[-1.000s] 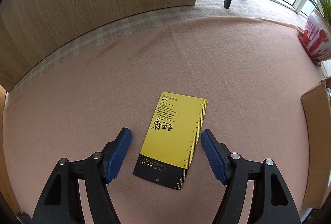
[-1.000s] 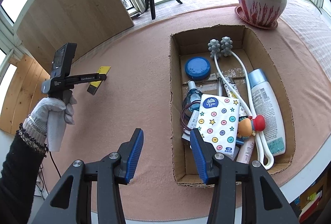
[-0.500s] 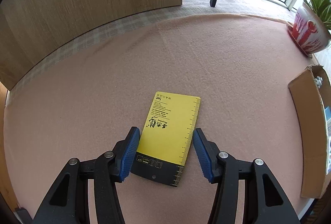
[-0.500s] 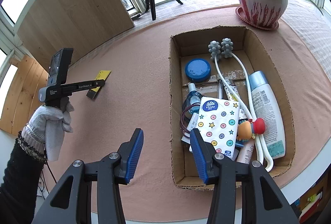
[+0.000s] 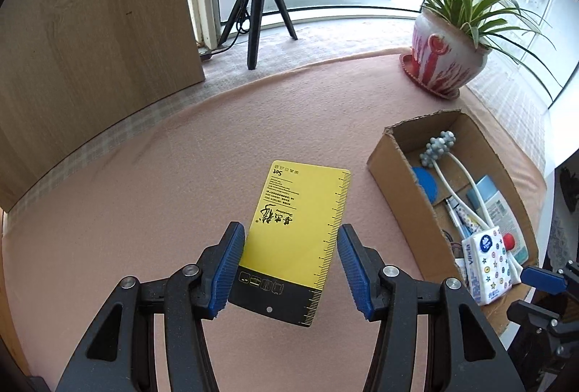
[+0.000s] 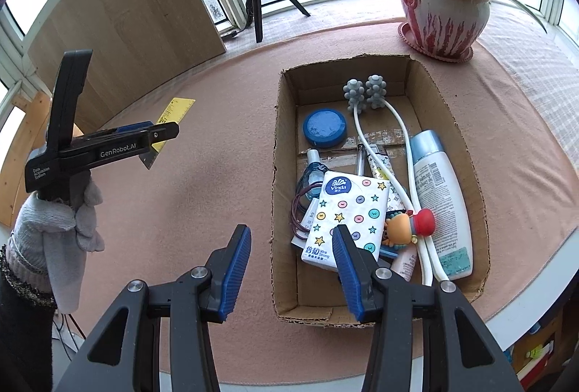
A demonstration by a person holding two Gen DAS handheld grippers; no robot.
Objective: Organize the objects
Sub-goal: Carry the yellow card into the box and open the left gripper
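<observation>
Left-wrist view: left gripper [image 5: 287, 265] pinches thin, stiff, light yellow-and-black ruler card [image 5: 298, 232] by its long edges; right gripper [image 6: 291, 263] gapes empty.

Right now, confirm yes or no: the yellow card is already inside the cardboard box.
No, the yellow card sits between the left gripper fingers, outside the cardboard box.

Left gripper [image 5: 287, 263] raised off counter, fingers [image 5: 226, 265] clamped on card edges, gloved left hand [image 6: 61, 211] gripping handle; right gripper [image 6: 291, 270] fingers spread, hovering.
</observation>
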